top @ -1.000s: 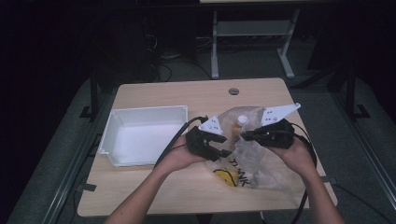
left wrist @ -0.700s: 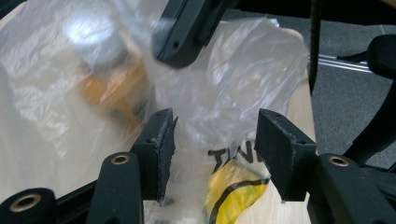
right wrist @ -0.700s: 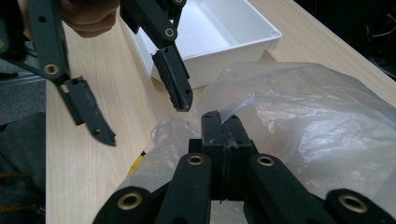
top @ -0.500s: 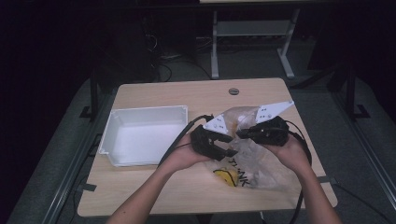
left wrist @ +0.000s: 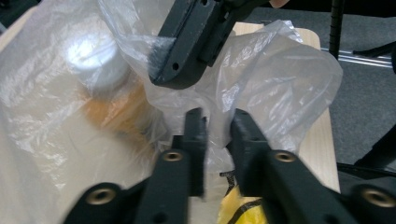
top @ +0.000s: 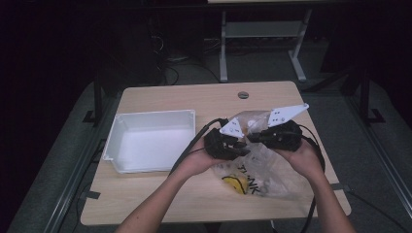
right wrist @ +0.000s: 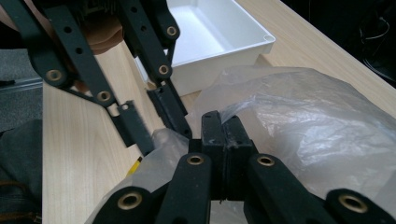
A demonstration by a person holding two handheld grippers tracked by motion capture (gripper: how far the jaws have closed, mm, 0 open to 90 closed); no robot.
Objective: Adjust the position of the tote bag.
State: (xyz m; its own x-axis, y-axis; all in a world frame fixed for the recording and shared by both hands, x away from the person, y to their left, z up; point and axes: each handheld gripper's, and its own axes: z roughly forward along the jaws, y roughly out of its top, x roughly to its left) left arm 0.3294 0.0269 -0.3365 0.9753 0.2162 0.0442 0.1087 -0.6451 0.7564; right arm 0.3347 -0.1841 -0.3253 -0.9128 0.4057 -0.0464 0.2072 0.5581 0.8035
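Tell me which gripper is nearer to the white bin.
Left. The left gripper sits just beside the white bin; the right gripper is farther off, shut on the plastic bag.

I see a clear, see-through bag (top: 265, 165) with a yellow patch and black lettering, and inside it something orange with a white cap (left wrist: 100, 60). The tray (top: 150, 141) is plain white. My left hand-held gripper (top: 239, 144) and right hand-held gripper (top: 256, 137) are black with brass-coloured rivets and pale grey plates. The counter (top: 184, 99) is light wood grain
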